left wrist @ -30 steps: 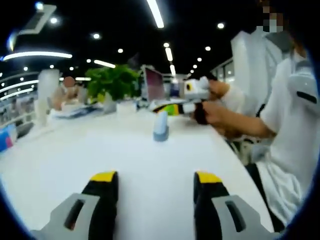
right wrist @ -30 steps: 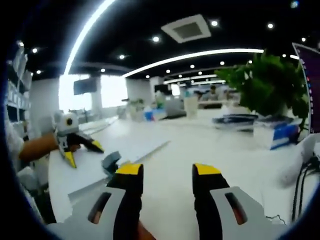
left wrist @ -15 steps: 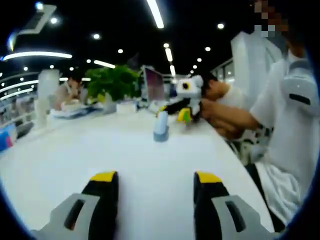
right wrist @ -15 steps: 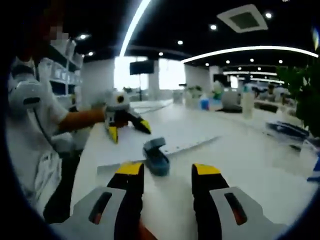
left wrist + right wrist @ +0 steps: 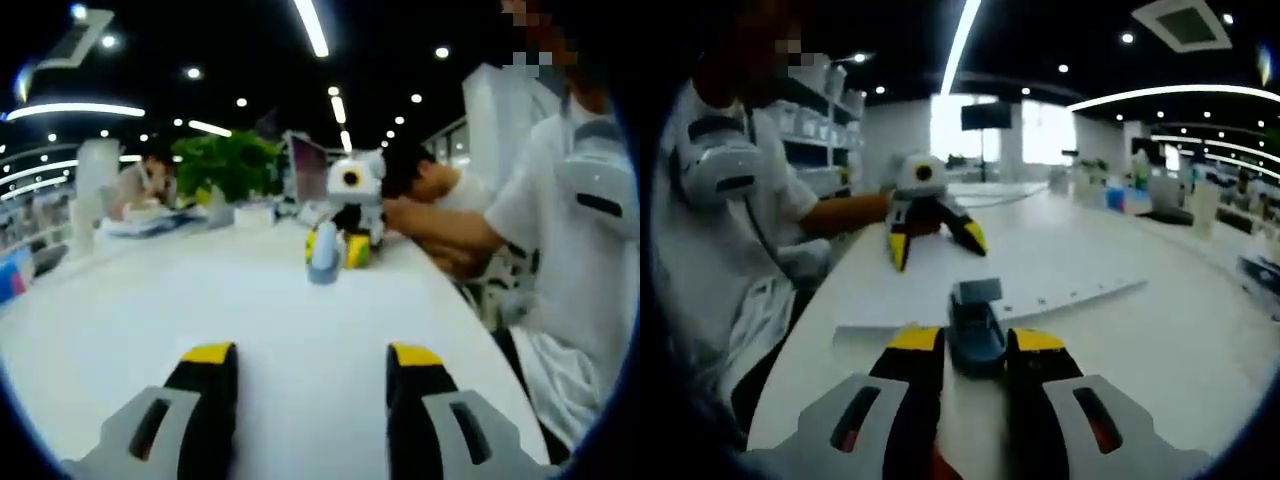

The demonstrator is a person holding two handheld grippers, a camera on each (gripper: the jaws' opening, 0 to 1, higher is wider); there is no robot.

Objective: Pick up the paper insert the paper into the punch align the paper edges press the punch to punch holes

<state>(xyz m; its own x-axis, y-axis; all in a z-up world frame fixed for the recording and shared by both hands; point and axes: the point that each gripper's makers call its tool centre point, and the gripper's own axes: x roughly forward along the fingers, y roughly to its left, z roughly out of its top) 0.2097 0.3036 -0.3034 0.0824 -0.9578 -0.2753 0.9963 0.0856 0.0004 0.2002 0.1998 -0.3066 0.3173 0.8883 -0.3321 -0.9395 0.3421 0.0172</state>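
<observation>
Yellow tips mark my right tongs (image 5: 975, 342), and between them, at 12 o'clock from the camera, sits the dark blue punch (image 5: 974, 328). The jaws stand close on either flank of its near end; I cannot tell whether they press it or merely bracket it. The punch rests on the near edge of the white paper (image 5: 1040, 262), which lies flat on the white table (image 5: 1200, 340) and stretches away toward 1 o'clock. A row of small holes dots the paper's edge at about 2 o'clock from the punch.

My left tongs (image 5: 310, 360) have their jaws well apart, with bare table between them. Far ahead at 12 o'clock I see the punch (image 5: 322, 255) standing on the table (image 5: 150, 310), with the right tongs (image 5: 338, 246) just behind it, their yellow tips either side of it.

In the right gripper view the left tongs (image 5: 932, 238) show at 11 o'clock, jaws splayed, tips down on the paper's far part. A person in a white shirt (image 5: 730, 230) sits at 9 o'clock. Green plants (image 5: 228, 165) stand at the table's far end in the left gripper view.
</observation>
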